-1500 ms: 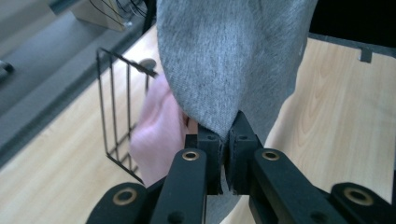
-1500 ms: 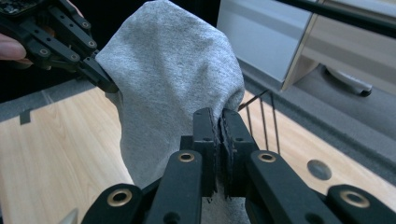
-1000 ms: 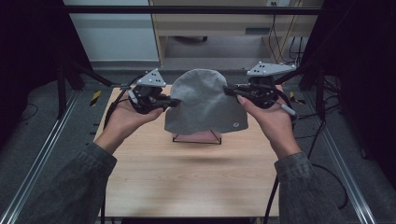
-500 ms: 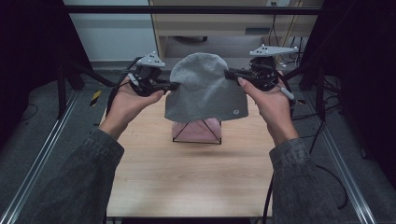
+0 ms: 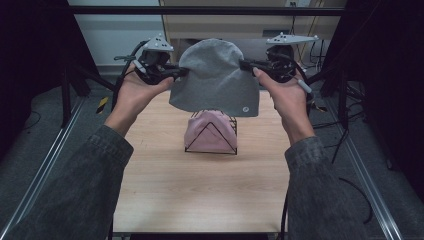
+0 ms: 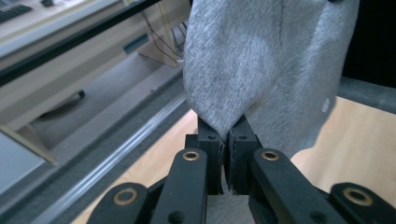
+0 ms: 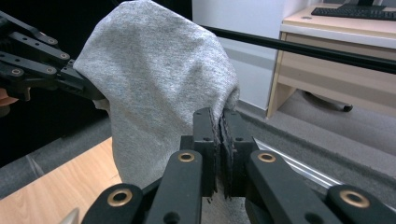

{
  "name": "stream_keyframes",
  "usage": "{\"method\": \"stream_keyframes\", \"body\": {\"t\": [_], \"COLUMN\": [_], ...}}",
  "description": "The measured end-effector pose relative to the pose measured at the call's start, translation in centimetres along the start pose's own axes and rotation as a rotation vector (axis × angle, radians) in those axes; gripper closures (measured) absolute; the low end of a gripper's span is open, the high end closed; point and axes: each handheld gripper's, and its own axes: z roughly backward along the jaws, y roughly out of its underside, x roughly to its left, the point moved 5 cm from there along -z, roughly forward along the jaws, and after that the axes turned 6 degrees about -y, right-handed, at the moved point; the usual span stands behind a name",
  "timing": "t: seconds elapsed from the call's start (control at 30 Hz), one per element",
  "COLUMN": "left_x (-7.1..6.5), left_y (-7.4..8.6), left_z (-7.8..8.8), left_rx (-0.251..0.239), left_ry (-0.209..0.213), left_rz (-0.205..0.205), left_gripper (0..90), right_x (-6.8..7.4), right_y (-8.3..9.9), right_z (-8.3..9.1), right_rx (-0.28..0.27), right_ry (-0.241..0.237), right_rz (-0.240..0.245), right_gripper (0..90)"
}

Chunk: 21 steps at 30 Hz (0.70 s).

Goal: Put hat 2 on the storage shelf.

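Above one wire stand (image 5: 212,136), two grippers (left (image 5: 181,72), right (image 5: 245,64)) pinch one grey beanie (image 5: 216,80).

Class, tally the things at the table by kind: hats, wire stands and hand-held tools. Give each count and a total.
Hats: 2 (grey hat, pink hat)
Wire stands: 1 (wire stand)
Tools: 2 (left tool, right tool)
Total: 5

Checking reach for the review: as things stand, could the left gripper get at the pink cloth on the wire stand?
Probably not: the left gripper is shut on the grey beanie, which hangs above the pink cloth.
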Motion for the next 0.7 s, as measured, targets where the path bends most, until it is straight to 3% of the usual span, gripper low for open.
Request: {"method": "stream_keyframes", "body": {"t": [0.2,0.27,0.43,0.53,0.63,0.7], "left_x": [1.1,1.1,1.6,1.7,1.7,1.7], "left_y": [1.2,1.4,2.2,2.6,3.2,3.7], "left_z": [-2.1,-2.5,-3.9,-4.7,-5.7,-6.2], "left_rx": [0.02,0.003,0.024,0.013,0.036,0.021], "left_ry": [-0.036,-0.039,-0.036,-0.041,-0.054,-0.044], "left_rz": [0.011,0.021,0.037,0.06,0.034,0.074], "left_gripper": [86.2,86.2,86.2,86.2,86.2,86.2], "right_x": [-1.8,-2.2,-2.9,-3.2,-3.6,-3.8], "right_y": [0.5,0.7,1.4,2.1,3.0,3.6], "right_z": [-2.2,-2.6,-3.7,-4.2,-4.8,-5.3], "right_rx": [0.005,-0.003,0.012,0.023,0.035,0.037], "right_ry": [0.045,0.047,0.063,0.077,0.093,0.099], "right_rz": [0.006,0.001,-0.01,-0.009,-0.016,-0.026], "right_gripper": [86.3,86.3,86.3,86.3,86.3,86.3]}}
